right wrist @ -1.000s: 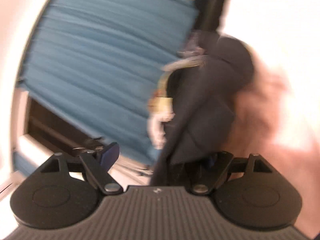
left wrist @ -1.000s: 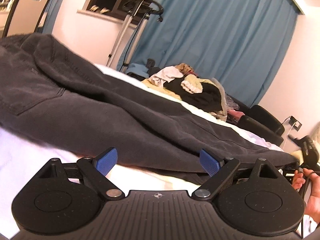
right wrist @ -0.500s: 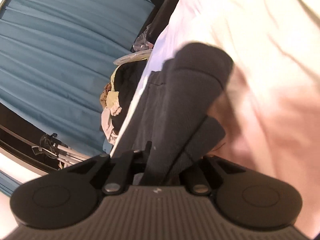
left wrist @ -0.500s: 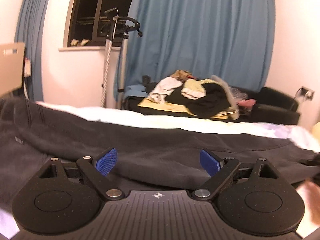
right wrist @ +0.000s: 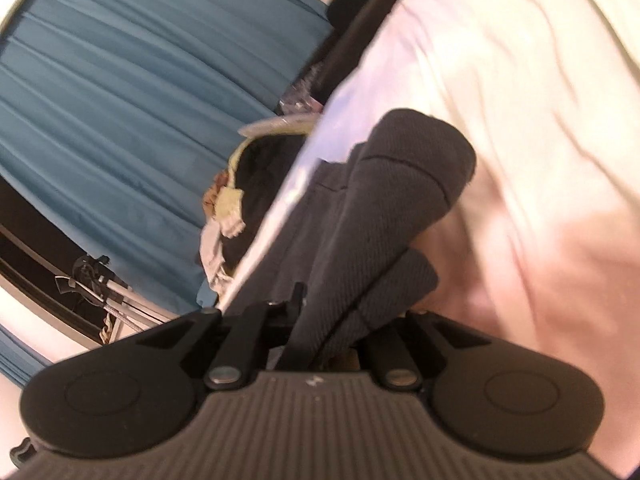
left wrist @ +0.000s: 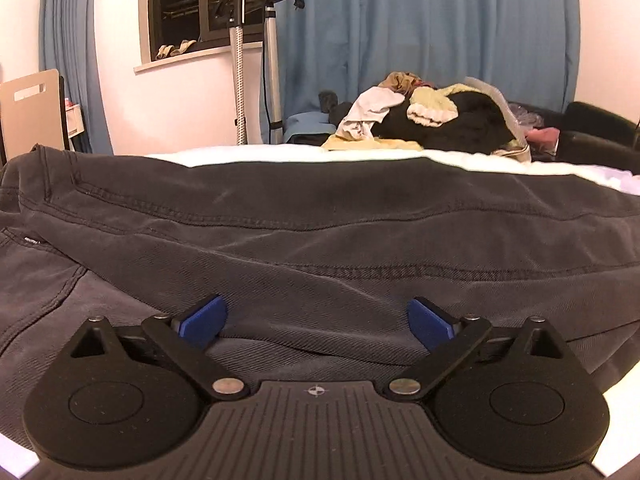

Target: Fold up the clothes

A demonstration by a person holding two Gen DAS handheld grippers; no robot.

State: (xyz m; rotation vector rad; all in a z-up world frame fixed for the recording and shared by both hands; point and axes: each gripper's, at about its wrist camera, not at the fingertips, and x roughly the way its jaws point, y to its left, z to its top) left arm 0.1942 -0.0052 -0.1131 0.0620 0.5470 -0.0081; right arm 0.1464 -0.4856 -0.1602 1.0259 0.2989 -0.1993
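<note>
Dark grey trousers [left wrist: 320, 236] lie spread lengthwise across a white bed sheet [left wrist: 280, 154], their stitched seams running from side to side in the left wrist view. We hold the left gripper [left wrist: 316, 318] low over the cloth with its blue pads [left wrist: 202, 318] set far apart and still widening; the fabric lies beneath and between them, but neither pad presses on it. The right gripper [right wrist: 320, 332] has its fingers drawn close together, pinching a bunched end of the same trousers [right wrist: 384, 216], which rises from the jaws as two ribbed folds against the pale sheet [right wrist: 520, 100]. Beyond the bed a heap of unsorted clothes [left wrist: 432, 120] sits before a blue curtain [left wrist: 432, 24]. A garment steamer stand [left wrist: 256, 52] is upright near the dark window [left wrist: 200, 0], and a pale chair back [left wrist: 30, 112] shows at the far left.
</note>
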